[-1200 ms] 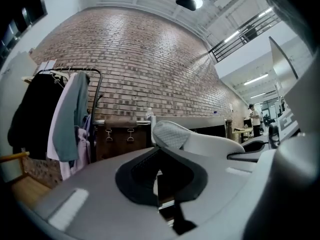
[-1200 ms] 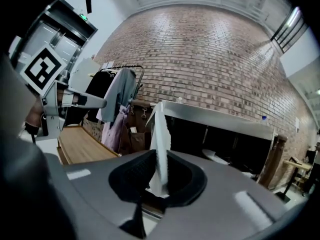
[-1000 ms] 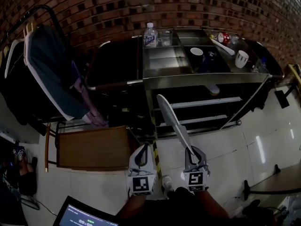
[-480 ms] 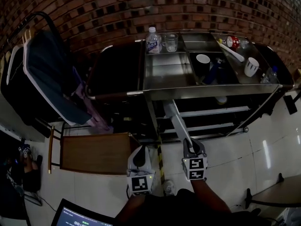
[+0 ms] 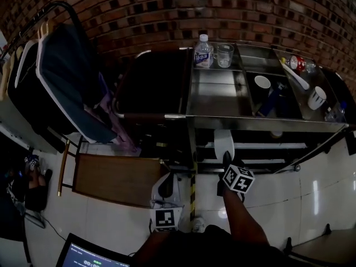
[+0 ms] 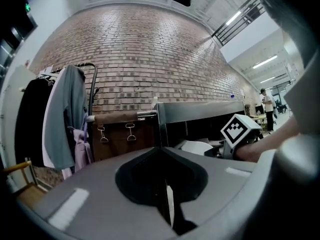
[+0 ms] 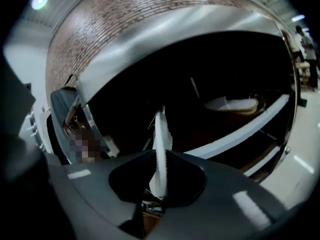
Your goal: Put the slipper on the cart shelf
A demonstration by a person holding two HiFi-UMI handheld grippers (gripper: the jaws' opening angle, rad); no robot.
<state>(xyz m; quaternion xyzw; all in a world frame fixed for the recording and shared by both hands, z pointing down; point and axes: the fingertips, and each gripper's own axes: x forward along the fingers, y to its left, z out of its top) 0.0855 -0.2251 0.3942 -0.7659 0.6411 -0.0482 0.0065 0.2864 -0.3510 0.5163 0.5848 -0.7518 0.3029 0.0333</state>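
Well off to the left of both hands, a clothes rack is carrying hanging garments, and a wooden seat is standing on the floor just left of the left hand-held gripper; neither looks to be playing any part in this job. The left hand-held gripper is hanging low by the person's body with its jaws pressed together and nothing between them, likely parked there because one hand is enough for something as light and flat as a slipper. Ahead of it and slightly to its left, a dark bag is hanging at the end of the steel cart. To its right, the right hand-held gripper is reaching forward and is clamping the white slipper by one end, so the slipper is showing edge-on between the jaws in the right gripper view. Gripping it at the end is letting the free end lead, and that end is passing under the cart's top rim, over the front rail of the cart shelf. The slipper appears to be hanging in the air rather than resting on the shelf, so the task seems close to its finish but not done. Farther right of this hand-held gripper, a second pale slipper is lying flat on the shelf, which suggests the held one is heading for the free space beside it.
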